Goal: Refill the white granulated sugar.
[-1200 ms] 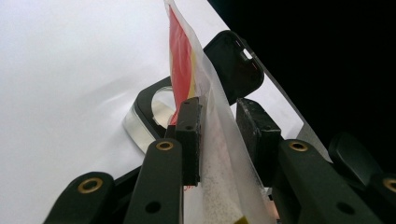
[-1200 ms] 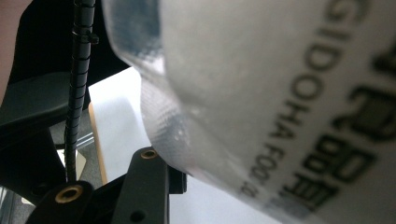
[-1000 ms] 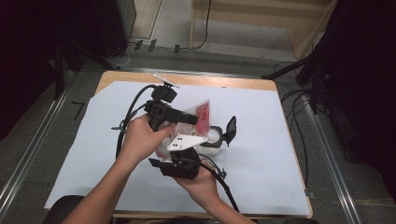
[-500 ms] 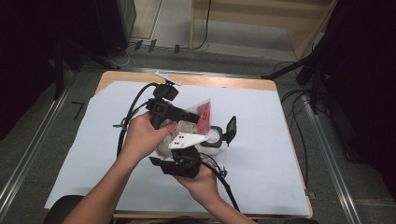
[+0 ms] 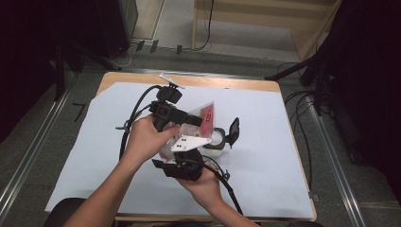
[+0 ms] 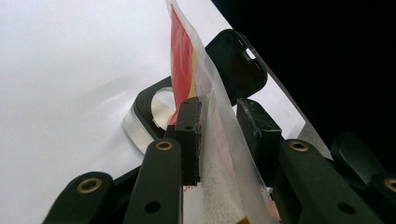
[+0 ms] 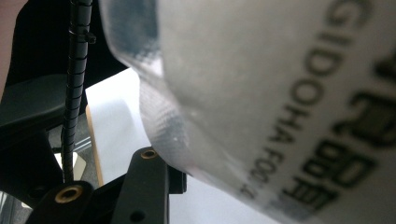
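The pouch [image 5: 201, 118] is hanging just above the cup [image 5: 215, 139], looking light, limp and slick. The left gripper [image 6: 219, 126] is clamping its mid-seam; the right gripper [image 7: 154, 168] is grasping its lower edge, where crinkly film could slip.

I read the pouch [image 6: 205, 98] as thin translucent plastic film, glossy, with a red and yellow printed panel; in the right gripper view its sealed edge [image 7: 163, 126] carries a fine cross-hatched emboss, and black lettering sits on a whitish, slightly frosted face. The left tool [image 6: 219, 135] has matt black plastic arms with brass-coloured rivets, and its pads [image 6: 189, 135] look dull and finely textured. The container [image 6: 140, 126] shows a shiny, metal-looking wall under a smooth black plastic rim and lid. The desk [image 5: 265, 86] is pale wood at its edge, covered by a matt white sheet [image 5: 274, 161], paper-like and smooth.
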Action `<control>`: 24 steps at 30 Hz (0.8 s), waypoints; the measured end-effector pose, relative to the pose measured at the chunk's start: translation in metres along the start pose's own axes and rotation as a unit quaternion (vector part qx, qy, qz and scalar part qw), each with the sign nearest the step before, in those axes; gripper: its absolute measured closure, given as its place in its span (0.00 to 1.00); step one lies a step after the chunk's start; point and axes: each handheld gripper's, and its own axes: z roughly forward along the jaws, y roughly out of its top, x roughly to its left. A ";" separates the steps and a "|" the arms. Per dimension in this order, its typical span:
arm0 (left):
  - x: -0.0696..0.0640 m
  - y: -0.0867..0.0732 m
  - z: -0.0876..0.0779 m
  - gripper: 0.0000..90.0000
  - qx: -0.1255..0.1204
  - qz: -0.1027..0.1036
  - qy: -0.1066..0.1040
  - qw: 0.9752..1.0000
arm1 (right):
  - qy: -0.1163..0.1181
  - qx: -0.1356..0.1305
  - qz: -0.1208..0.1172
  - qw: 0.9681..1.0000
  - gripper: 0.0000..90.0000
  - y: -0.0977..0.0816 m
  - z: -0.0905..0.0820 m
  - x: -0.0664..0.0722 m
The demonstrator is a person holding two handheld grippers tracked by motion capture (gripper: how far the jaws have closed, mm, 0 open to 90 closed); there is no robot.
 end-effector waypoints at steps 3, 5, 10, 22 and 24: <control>0.000 0.000 0.000 0.79 -0.002 0.000 -0.001 1.000 | 0.000 0.000 0.002 1.000 0.72 0.000 0.000 0.000; -0.001 0.000 0.000 0.79 -0.001 0.001 0.000 1.000 | 0.000 0.000 0.002 1.000 0.72 0.000 0.000 0.000; -0.001 0.000 0.000 0.80 -0.001 0.002 0.000 1.000 | -0.001 0.000 0.003 1.000 0.72 0.000 0.000 0.000; -0.001 0.000 0.001 0.80 0.003 0.003 0.001 1.000 | -0.004 -0.004 0.005 1.000 0.72 -0.001 0.000 0.000; -0.002 0.000 0.002 0.80 0.001 0.004 0.001 1.000 | -0.004 -0.004 0.005 1.000 0.72 -0.001 0.000 0.000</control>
